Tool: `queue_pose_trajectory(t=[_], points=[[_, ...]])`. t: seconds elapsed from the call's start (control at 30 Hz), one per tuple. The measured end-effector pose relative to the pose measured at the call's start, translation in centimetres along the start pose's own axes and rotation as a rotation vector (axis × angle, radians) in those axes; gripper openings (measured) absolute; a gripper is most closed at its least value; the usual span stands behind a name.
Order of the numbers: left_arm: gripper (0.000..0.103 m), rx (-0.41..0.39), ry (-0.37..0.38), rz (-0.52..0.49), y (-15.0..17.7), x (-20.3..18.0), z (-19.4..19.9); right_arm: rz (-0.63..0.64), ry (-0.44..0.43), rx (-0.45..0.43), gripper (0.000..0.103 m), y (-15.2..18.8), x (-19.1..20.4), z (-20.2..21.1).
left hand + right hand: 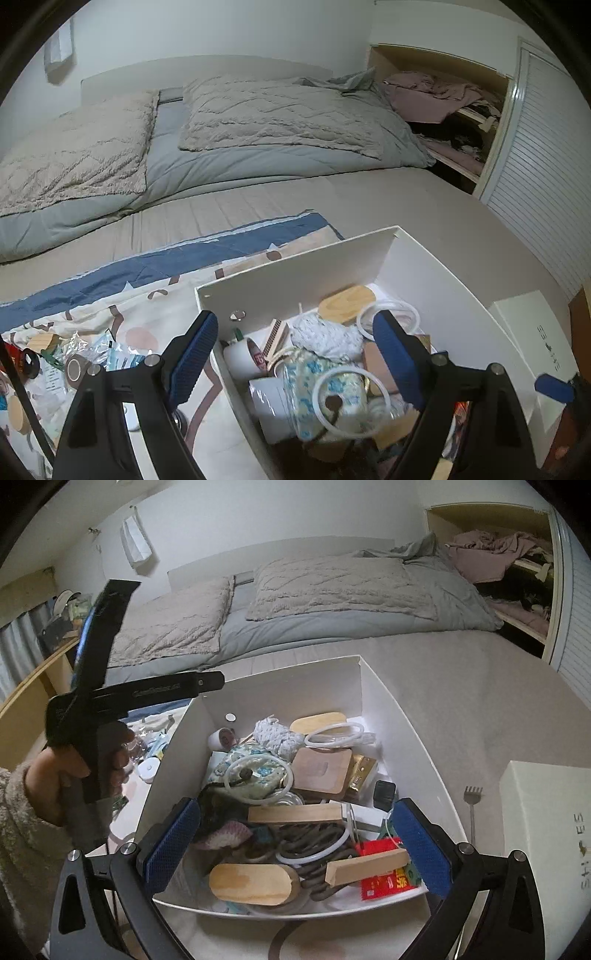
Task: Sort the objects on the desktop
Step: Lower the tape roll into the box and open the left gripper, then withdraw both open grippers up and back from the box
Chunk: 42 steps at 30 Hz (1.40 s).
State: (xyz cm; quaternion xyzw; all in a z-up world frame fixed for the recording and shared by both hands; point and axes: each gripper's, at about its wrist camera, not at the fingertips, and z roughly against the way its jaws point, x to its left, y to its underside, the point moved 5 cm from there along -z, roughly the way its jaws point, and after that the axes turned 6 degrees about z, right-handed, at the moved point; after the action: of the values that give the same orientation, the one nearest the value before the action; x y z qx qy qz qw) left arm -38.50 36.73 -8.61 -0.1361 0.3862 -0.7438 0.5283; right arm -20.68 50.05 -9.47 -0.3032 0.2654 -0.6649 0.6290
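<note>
box (373, 686): white, crammed with rings, wooden pieces, floral pouch (325, 391)
left gripper (295, 354): released, empty
right gripper (295, 843): released, empty

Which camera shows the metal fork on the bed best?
The right wrist view: the fork lies in plain sight on the bedspread, between the white box and a cream box. The left wrist view does not show it.

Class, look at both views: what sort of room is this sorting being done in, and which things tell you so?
Most likely a bedroom. A bed with pillows and a grey duvet fills the background, and an open closet holds heaped clothes. The sorting box sits on the bed itself.
</note>
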Motion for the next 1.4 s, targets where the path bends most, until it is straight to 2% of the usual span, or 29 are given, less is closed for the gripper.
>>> queue_pose_trajectory(t=[0.3,0.37,0.53,0.63,1.03,1.23,1.4], points=[[0.087,-0.027,0.009,-0.005,0.5,-0.2,3.6,-0.031,0.021,-0.047,0.103,-0.9,-0.1,2.3],[0.093,-0.037,0.003,-0.003,0.6,0.1,4.5,-0.029,0.029,-0.065,0.103,-1.2,0.0,2.8],[0.095,-0.053,-0.011,-0.016,1.0,0.5,7.0,-0.042,0.036,-0.103,0.103,-1.5,0.3,4.1],[0.103,-0.051,-0.005,-0.035,1.3,0.7,8.5,-0.042,0.045,-0.115,0.103,-1.6,0.6,4.8],[0.103,-0.100,0.027,-0.098,3.1,0.7,15.4,-0.004,0.056,-0.147,0.103,-1.5,3.3,7.5],[0.103,-0.097,0.047,-0.124,4.6,1.0,18.0,-0.003,0.067,-0.172,0.103,-1.3,4.4,9.3],[0.103,-0.100,0.031,-0.144,6.1,1.6,19.8,0.010,0.075,-0.194,0.103,-1.0,5.6,10.8]])
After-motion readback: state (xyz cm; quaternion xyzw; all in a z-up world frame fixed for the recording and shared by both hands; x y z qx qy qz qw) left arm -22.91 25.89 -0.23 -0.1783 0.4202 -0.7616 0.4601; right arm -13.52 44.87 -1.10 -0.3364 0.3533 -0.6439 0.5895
